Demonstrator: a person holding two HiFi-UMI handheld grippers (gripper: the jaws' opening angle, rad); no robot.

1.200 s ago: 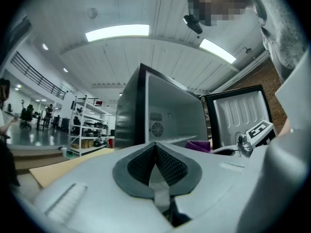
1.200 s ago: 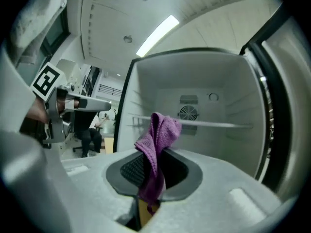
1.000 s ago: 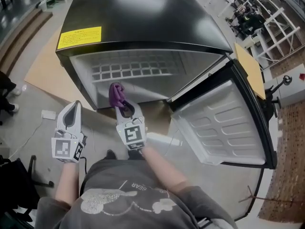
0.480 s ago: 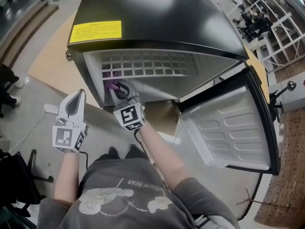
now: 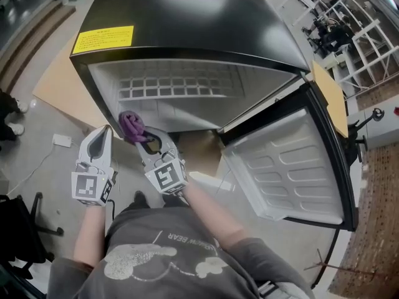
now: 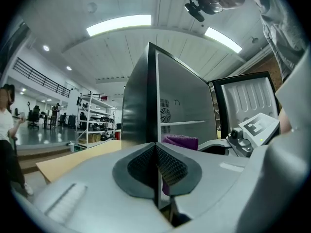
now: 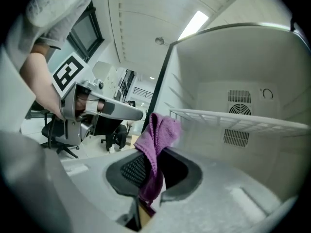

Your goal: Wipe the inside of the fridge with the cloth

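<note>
right tool [image 5: 142, 139] clamped on cloth [image 5: 129, 124] | cloth bunched past tips, long axis along jaws, pointing into fridge [image 5: 187, 23] | left tool [image 5: 101, 134] together, empty

**Purple against black and white**

My cloth [image 5: 131, 124] is purple. The fridge [image 5: 187, 17] is glossy black outside and white inside, with a yellow label [image 5: 103, 39] and a white grid shelf [image 5: 181, 87]. My left tongs [image 5: 103, 134] and right tongs [image 5: 139, 137] are pale grey, with dark mesh-patterned pads [image 7: 131, 171]. Their cubes [image 5: 165, 177] carry black-and-white square markers.
</note>
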